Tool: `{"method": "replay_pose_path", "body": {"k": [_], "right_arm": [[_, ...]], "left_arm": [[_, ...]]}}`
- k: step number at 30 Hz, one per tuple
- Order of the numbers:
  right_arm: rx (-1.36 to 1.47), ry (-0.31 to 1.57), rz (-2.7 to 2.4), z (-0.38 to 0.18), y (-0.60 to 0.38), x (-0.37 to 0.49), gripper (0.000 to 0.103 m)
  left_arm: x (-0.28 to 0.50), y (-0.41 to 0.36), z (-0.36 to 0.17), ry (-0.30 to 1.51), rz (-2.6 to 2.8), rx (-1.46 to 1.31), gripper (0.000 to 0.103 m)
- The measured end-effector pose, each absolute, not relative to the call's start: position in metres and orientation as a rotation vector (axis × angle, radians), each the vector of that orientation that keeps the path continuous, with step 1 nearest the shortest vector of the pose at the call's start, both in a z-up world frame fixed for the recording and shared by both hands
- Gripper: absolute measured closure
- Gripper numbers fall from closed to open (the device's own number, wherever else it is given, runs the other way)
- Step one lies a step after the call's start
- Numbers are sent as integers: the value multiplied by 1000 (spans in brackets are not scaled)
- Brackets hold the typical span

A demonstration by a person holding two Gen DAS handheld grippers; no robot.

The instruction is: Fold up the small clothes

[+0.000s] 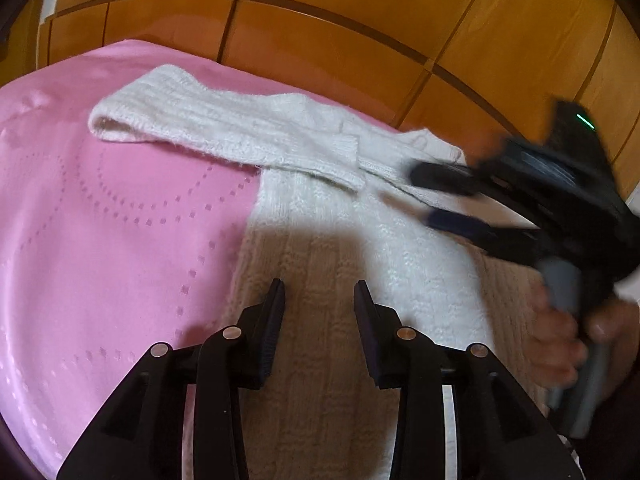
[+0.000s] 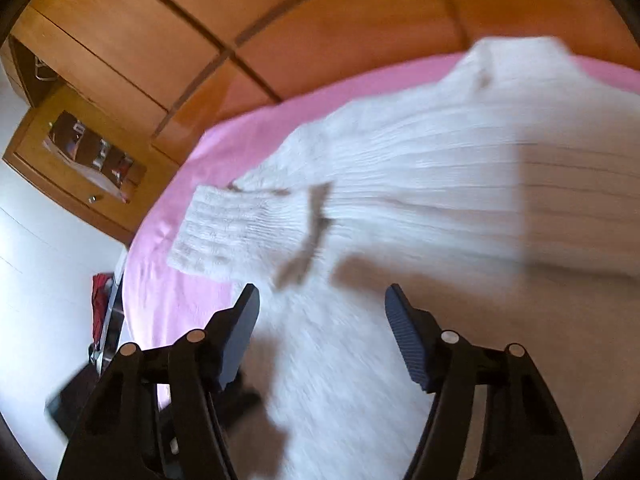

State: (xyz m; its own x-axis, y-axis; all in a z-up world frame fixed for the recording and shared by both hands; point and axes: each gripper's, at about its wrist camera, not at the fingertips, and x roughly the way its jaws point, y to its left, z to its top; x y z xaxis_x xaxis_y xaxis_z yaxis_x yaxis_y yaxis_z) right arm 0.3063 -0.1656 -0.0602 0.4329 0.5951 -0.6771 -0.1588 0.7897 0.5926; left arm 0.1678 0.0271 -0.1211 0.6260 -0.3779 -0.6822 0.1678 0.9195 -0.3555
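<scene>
Two grippers of mine over a white knit sweater [image 1: 320, 216] on the pink bedspread [image 1: 100, 240], left gripper [image 1: 320, 292] jaws apart and empty, right gripper [image 2: 322, 296] likewise, sleeve [image 1: 168, 120] toward the far edge.

A pink bedspread with a dotted pattern [image 1: 100, 240] covers the bed, backed by glossy orange-brown wooden wardrobe doors [image 1: 340, 20]. A red cloth [image 2: 100, 300] lies beside a white wall [image 2: 40, 260].

A white ribbed-knit sweater [image 1: 304, 208] lies on a pink bedspread [image 1: 100, 240] patterned with dotted curves.
</scene>
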Motion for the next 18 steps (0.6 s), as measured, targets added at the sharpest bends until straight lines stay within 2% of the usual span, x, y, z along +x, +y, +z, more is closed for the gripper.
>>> {"method": "replay_pose_path", "body": {"k": [4, 5, 6, 7, 8, 18], "right_arm": [[434, 1056, 474, -73, -122, 337, 40], [412, 1060, 471, -72, -117, 343, 58], [389, 1074, 469, -72, -110, 347, 68], [373, 1082, 462, -69, -107, 350, 85], [372, 1071, 463, -64, -108, 350, 97], [443, 735, 510, 56, -167, 317, 97]], "left_arm": [[166, 26, -127, 828, -319, -256, 68], [165, 27, -128, 825, -320, -256, 68], [165, 27, -128, 824, -321, -259, 68], [165, 28, -129, 824, -322, -267, 68], [166, 28, -130, 824, -324, -273, 68], [165, 18, -131, 811, -312, -240, 68]]}}
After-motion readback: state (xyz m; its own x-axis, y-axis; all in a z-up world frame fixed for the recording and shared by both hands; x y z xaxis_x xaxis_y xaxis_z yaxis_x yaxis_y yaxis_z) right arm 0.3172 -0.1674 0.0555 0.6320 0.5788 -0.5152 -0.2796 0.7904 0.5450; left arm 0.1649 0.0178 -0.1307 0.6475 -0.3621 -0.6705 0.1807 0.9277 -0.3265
